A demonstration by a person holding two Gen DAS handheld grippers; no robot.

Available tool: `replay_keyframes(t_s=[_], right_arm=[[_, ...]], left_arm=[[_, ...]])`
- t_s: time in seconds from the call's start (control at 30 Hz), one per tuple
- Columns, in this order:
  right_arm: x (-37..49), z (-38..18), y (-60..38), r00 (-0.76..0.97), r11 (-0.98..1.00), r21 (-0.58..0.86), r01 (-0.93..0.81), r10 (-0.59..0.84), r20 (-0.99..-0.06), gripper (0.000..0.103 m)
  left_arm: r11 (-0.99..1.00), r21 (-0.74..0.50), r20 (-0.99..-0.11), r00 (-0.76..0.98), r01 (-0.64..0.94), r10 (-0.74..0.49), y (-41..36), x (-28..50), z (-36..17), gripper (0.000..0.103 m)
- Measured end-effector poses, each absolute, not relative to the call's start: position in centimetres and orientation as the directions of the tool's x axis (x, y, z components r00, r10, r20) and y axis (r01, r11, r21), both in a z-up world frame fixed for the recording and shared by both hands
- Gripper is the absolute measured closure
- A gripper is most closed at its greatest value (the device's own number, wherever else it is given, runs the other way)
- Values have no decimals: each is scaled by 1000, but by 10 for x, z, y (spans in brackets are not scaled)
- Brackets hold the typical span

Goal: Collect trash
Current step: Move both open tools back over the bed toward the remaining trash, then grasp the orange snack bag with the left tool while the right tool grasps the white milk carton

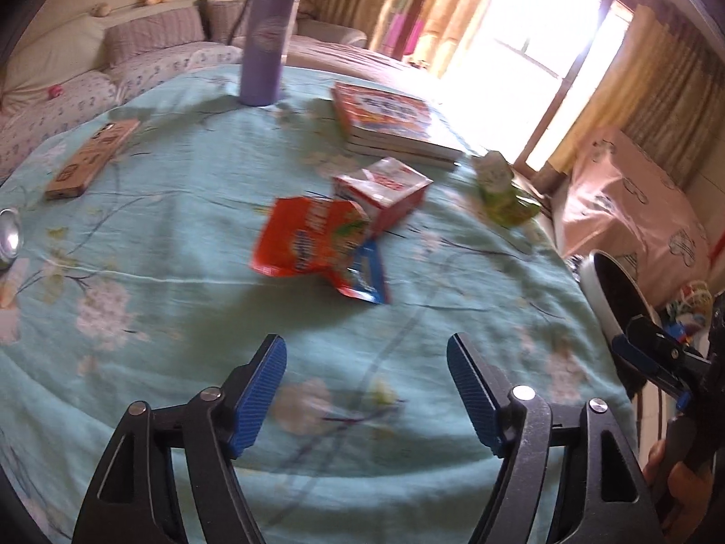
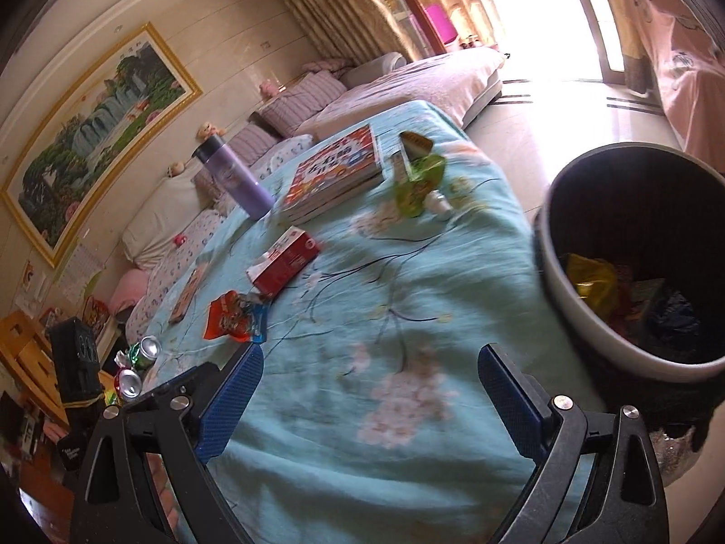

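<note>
Closest to the lens, the left gripper [image 1: 366, 390] hung with jaws spread wide and nothing between them, over the floral tablecloth [image 1: 181, 317]. The right gripper [image 2: 369, 403] was likewise released, bare cloth between its blue pads.

Taking the red snack wrapper [image 1: 308, 245] as the marker, and running left to right: far to its left, at the table's edge, sat a silver can [image 1: 9, 235]; left and further back lay a flat tan box [image 1: 90, 158]. Behind the wrapper, well apart, a purple bottle [image 1: 265, 45] stood upright. The wrapper itself lay crumpled mid-table, touching a red-and-white carton [image 1: 385, 190] just behind and to its right. Beyond the carton rested a stack of books [image 1: 389, 122]. Further right of the wrapper, near the table's far edge, sat a green wrapper [image 1: 503, 195]. Off the table's right side stood the trash bin [image 2: 589, 317], with wrappers already inside, seen in the right wrist view.
</note>
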State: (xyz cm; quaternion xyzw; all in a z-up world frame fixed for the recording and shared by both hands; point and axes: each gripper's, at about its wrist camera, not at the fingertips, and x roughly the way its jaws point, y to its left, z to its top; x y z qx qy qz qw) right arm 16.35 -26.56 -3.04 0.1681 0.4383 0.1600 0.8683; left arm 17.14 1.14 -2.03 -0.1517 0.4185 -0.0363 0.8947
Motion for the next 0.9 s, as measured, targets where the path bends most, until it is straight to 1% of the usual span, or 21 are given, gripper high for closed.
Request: replay_keyframes(t_s=[0.17, 0.4, 0.47, 0.53, 0.6, 0.7, 0.9], right_arm=[[177, -38, -242, 542, 892, 427, -150, 435, -719, 6], [198, -50, -223, 517, 891, 429, -151, 441, -733, 6], [204, -52, -220, 511, 888, 436, -147, 445, -735, 6], [210, -53, -217, 508, 885, 443, -144, 450, -735, 6], [218, -55, -210, 504, 881, 450, -145, 457, -733, 6], [229, -58, -194, 496, 874, 460, -154, 471, -729, 6], [256, -67, -153, 477, 859, 481, -177, 502, -721, 6]], left_arm=[[950, -290, -749, 645, -114, -151, 27, 190, -23, 25], [962, -253, -779, 612, -105, -138, 19, 240, -42, 25], [965, -247, -773, 618, -90, -141, 19, 249, -45, 30], [968, -244, -768, 621, -58, -156, 18, 254, -47, 65], [961, -274, -763, 617, -39, -192, 24, 256, -51, 76], [958, -284, -749, 631, -33, -201, 35, 248, -53, 78], [933, -356, -721, 653, -59, -234, 64, 219, -49, 80]])
